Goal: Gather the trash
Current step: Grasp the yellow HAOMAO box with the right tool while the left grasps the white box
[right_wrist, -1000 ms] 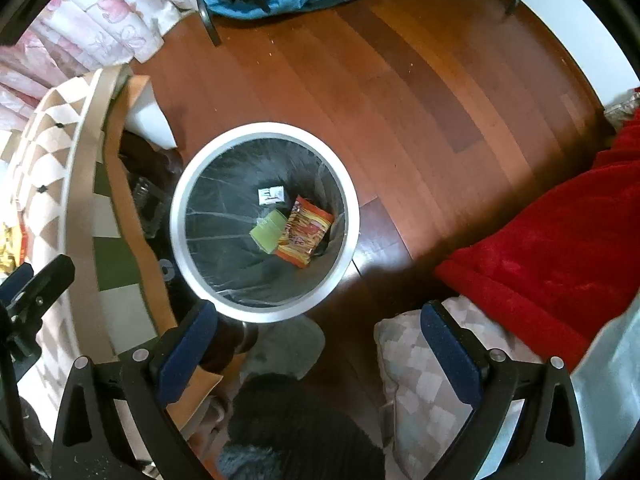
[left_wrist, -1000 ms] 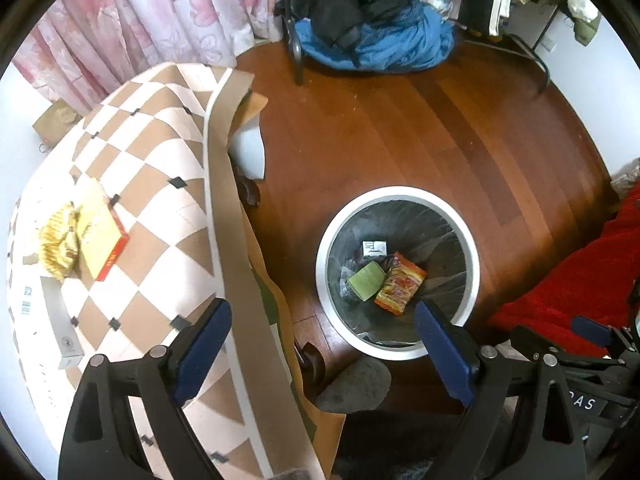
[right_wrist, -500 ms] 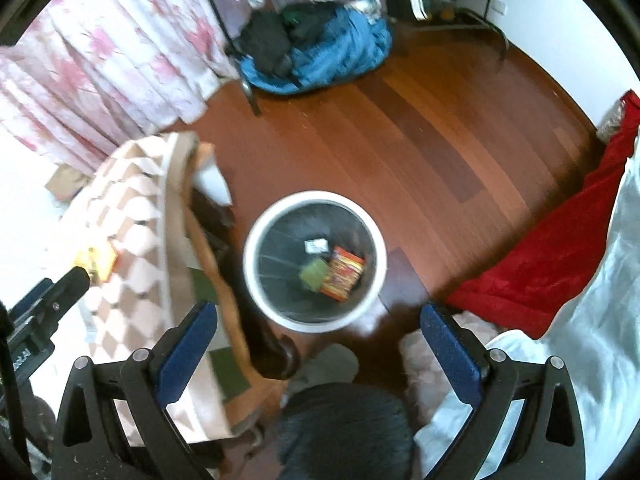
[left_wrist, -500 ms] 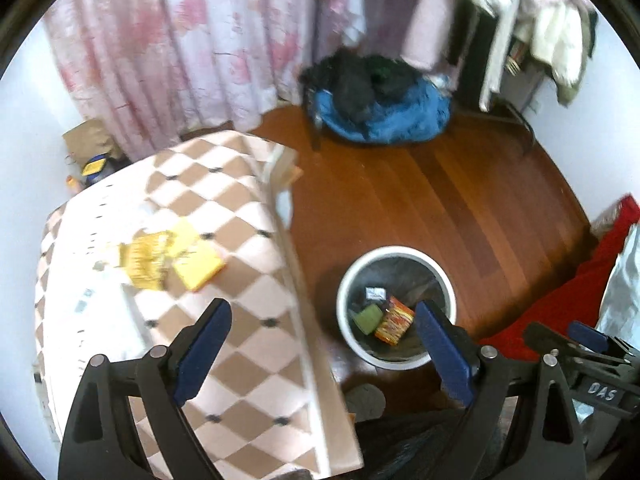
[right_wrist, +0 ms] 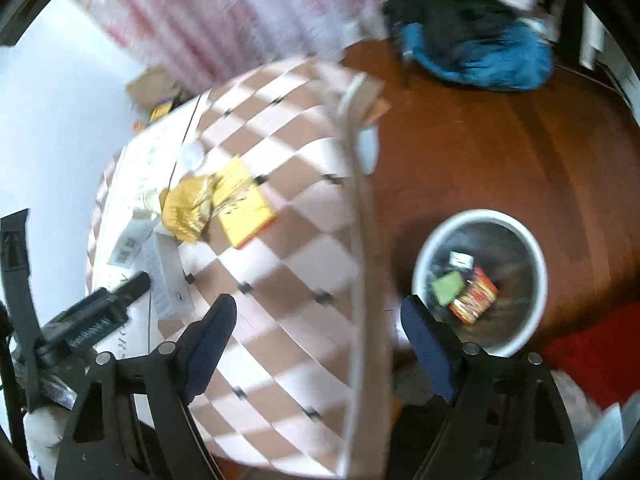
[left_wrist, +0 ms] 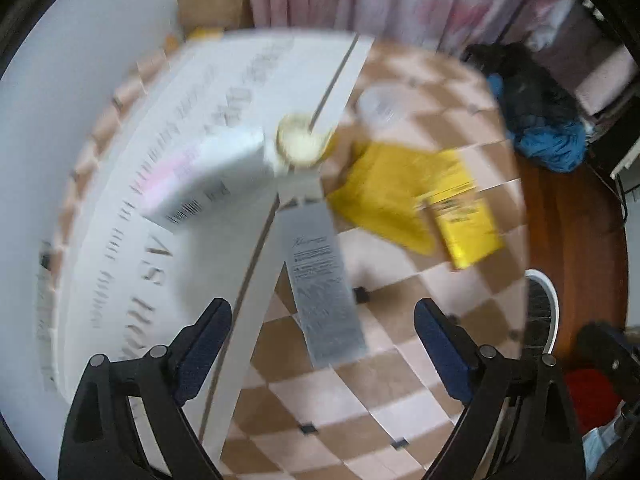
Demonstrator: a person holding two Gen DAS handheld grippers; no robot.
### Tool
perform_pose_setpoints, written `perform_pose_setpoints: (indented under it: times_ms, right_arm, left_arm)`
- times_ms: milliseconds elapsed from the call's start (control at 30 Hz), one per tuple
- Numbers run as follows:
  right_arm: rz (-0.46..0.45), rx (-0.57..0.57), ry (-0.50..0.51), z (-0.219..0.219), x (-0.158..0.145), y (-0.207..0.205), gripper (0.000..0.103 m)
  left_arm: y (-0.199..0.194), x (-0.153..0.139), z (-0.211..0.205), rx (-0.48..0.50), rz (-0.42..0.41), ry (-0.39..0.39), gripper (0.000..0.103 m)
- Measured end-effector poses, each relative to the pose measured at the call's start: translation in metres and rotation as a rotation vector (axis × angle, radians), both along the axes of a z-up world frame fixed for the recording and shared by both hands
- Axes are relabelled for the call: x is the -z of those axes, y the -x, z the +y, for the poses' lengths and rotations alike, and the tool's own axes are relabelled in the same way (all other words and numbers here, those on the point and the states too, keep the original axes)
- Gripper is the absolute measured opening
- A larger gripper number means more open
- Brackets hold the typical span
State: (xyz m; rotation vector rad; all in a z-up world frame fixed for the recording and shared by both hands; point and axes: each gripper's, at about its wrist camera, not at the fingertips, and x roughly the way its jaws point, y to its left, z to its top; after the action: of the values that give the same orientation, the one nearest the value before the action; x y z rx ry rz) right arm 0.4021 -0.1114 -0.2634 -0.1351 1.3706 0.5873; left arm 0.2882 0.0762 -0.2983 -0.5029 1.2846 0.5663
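The left gripper [left_wrist: 322, 344] hangs over the checkered brown-and-cream tabletop [left_wrist: 360, 420] with its jaws spread wide and nothing between them. Beyond its left jaw lies a large white printed sheet [left_wrist: 132, 208], and on that a white carton with a barcode [left_wrist: 208, 176]. Straight ahead between the jaws lies a long grey printed box [left_wrist: 324, 280], untouched. Past its far end sits a round pale-yellow lid or cup [left_wrist: 302, 142], blurred. Ahead of the right jaw lie a crumpled yellow wrapper [left_wrist: 384, 196] and, touching it, a flat yellow box [left_wrist: 464, 216]. Off the tabletop's edge beyond the right jaw shows part of the white-rimmed round trash bin [left_wrist: 546, 304] on the reddish wooden floor [left_wrist: 576, 232].

The right gripper [right_wrist: 320, 320] has just been closing its jaws, which are moderately apart and empty, above the tabletop's edge. The yellow items lie well ahead of its left jaw. The bin stands just beyond its right jaw, holding a green packet [right_wrist: 448, 288], a red-orange snack bag [right_wrist: 474, 296] and a small white scrap [right_wrist: 461, 259].
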Motion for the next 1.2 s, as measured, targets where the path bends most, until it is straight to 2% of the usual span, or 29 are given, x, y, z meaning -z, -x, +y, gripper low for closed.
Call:
perform_pose_setpoints:
  times_ms: [33, 100, 167, 200, 233, 433, 533, 567, 600, 733, 933, 1200]
  right_arm:
    - [-0.001, -0.022, 0.017, 0.011, 0.006, -0.002, 0.085]
    - [-0.008, -0.081, 0.067, 0.050, 0.022, -0.009, 0.085]
    - [-0.008, -0.125, 0.113, 0.076, 0.038, -0.014, 0.085]
    - [-0.011, -0.142, 0.138, 0.090, 0.046, -0.018, 0.086]
    - [-0.013, -0.163, 0.155, 0.103, 0.053, -0.021, 0.086]
    - [-0.064, -0.229, 0.231, 0.145, 0.079, -0.030, 0.085]
    - [-0.104, -0.246, 0.237, 0.154, 0.079, -0.029, 0.074]
    - [-0.111, -0.246, 0.235, 0.153, 0.077, -0.027, 0.065]
    - [-0.111, -0.245, 0.244, 0.151, 0.076, -0.025, 0.063]
    - [-0.081, -0.225, 0.277, 0.133, 0.077, -0.010, 0.063]
    - [0.004, -0.203, 0.282, 0.092, 0.079, 0.023, 0.064]
    - [0.011, -0.202, 0.309, 0.091, 0.079, 0.029, 0.066]
  left_arm:
    - [-0.002, 0.014, 0.007, -0.008, 0.012, 0.035, 0.092]
    - [-0.004, 0.029, 0.014, -0.018, 0.008, 0.075, 0.084]
    - [-0.006, 0.038, 0.019, -0.028, 0.012, 0.083, 0.056]
    - [-0.004, 0.037, 0.019, -0.031, 0.003, 0.080, 0.054]
    - [-0.003, 0.035, 0.020, -0.026, -0.023, 0.081, 0.035]
    - [-0.001, 0.032, 0.022, 0.021, -0.008, -0.010, 0.033]
    - [0.001, 0.035, 0.025, 0.032, -0.012, -0.022, 0.032]
    - [0.001, 0.035, 0.025, 0.032, -0.012, -0.024, 0.032]
    - [0.002, 0.035, 0.024, 0.033, -0.011, -0.032, 0.032]
    - [0.008, 0.034, 0.025, 0.040, -0.003, -0.054, 0.032]
    - [0.034, 0.037, 0.005, 0.061, 0.000, -0.035, 0.032]
    - [0.038, 0.042, 0.004, 0.084, 0.000, -0.042, 0.033]
